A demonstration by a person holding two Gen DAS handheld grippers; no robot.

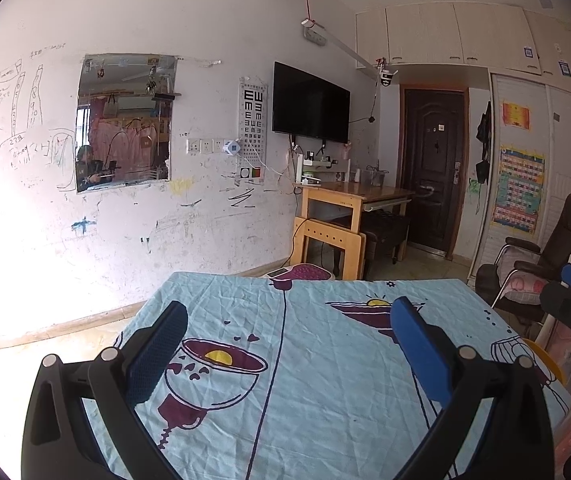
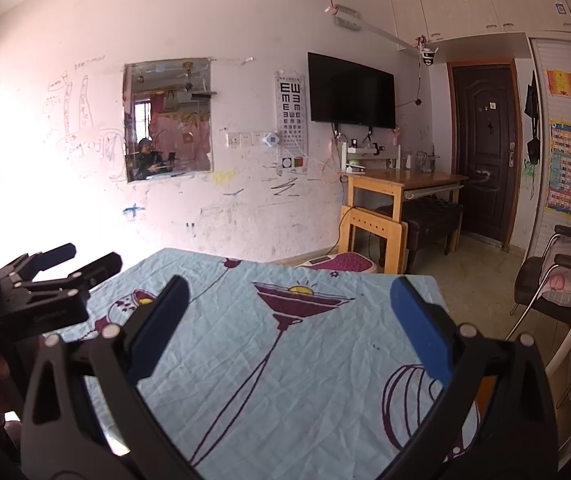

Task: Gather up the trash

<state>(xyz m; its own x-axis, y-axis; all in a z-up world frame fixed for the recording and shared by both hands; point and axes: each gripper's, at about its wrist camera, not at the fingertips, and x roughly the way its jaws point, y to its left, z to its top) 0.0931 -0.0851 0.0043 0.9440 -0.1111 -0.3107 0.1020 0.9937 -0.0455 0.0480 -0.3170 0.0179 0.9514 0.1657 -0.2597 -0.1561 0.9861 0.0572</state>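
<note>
Two hand-held tools hang over a surface draped in a pale blue cloth [image 1: 325, 360] printed with purple goblets and bowls. The left tool [image 1: 287, 354] is released, its blue-padded fingers [image 1: 419, 346] spread wide with only cloth between them. The right tool [image 2: 289, 330] is likewise released above the cloth's right half, and appears again at the right edge of the left wrist view. No trash shows on the cloth in either view. Beyond the surface's far edge stand a scribbled white wall [image 1: 213, 16], a mirror [image 1: 123, 122], an eye chart [image 1: 252, 120], a dark television [image 1: 310, 102], a wooden desk [image 1: 349, 196] and a brown door [image 1: 433, 168].
</note>
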